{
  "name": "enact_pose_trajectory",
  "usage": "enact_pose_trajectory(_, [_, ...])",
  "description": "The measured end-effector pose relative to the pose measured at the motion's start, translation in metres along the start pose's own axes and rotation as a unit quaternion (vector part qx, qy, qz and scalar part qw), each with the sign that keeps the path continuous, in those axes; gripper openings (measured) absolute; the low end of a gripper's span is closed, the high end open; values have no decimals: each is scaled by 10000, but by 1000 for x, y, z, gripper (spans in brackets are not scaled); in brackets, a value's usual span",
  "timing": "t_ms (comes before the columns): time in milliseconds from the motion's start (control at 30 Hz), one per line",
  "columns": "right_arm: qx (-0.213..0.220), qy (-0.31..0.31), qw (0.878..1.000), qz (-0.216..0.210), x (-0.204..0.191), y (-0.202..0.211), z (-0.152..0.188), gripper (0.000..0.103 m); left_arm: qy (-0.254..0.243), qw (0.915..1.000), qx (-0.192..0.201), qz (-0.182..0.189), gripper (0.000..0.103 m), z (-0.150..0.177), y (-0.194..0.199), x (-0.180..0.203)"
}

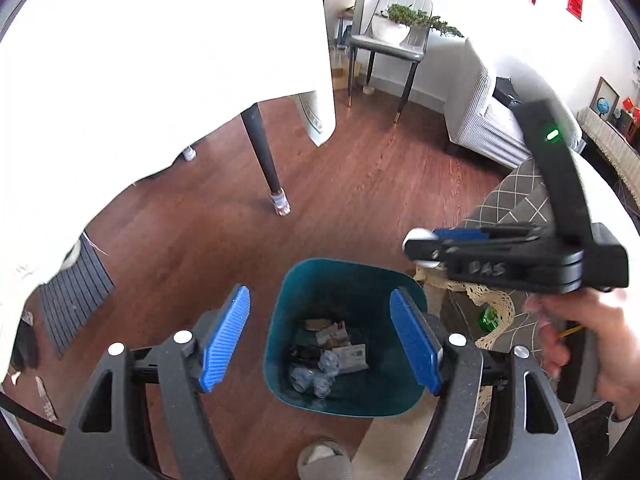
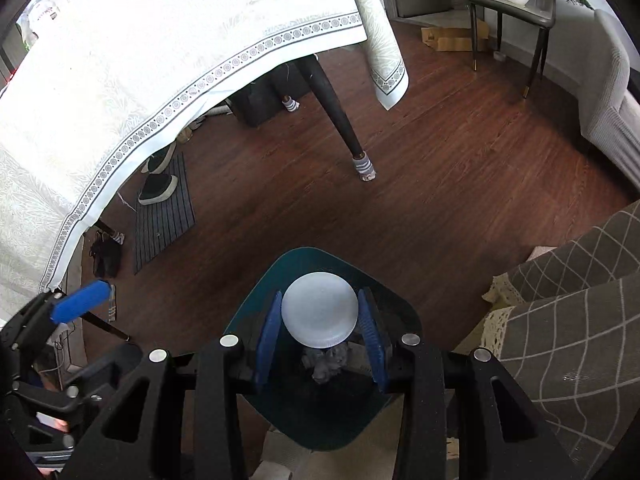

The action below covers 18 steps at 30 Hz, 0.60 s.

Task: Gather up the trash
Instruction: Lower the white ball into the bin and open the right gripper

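- Trash bin (image 1: 344, 344), teal and open-topped, stands on the wood floor beside the draped table (image 1: 160, 60), crumpled paper and cartons already at its bottom.
- Left gripper (image 1: 320, 340) hangs over it, blue pads spread wide, nothing between them.
- Right gripper (image 2: 320, 340) pinches a pale round lid (image 2: 319, 310) above the bin; best released only once centred over the opening.
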State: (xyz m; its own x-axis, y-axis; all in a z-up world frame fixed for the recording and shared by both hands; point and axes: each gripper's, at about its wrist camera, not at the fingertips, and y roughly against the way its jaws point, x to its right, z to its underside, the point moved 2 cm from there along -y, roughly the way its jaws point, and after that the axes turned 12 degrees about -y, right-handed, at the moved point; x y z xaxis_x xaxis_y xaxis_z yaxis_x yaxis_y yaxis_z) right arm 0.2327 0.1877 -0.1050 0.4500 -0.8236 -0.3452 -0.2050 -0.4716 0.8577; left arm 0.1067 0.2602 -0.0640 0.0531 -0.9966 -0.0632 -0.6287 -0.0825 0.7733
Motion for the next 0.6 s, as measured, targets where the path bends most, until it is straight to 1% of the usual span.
enact_pose_trajectory(100, [-153, -50, 9999, 28, -1, -18, 5, 40, -51, 9997, 204, -90, 75, -5, 15, -3])
enact_pose_trajectory(200, [-369, -161, 9992, 0, 1, -40, 12, 40, 14, 9992, 376, -111, 74, -8, 28, -10])
enact_pose_trajectory(300, [-583, -25, 9982, 140, 1, -62, 26, 40, 41, 9988, 481, -101, 69, -14, 37, -16])
enact_pose_trajectory(433, [-891, 119, 9956, 256, 5, -88, 45, 40, 144, 9981, 594, -82, 60, -22, 48, -20])
enact_pose_trajectory(533, [-1099, 202, 9930, 372, 9, -104, 59, 40, 189, 9973, 713, -36, 55, -25, 57, -18])
enact_pose_trajectory(600, [-1169, 225, 9920, 426, 10, -111, 65, 40, 141, 9971, 748, -18, 54, -27, 60, -14])
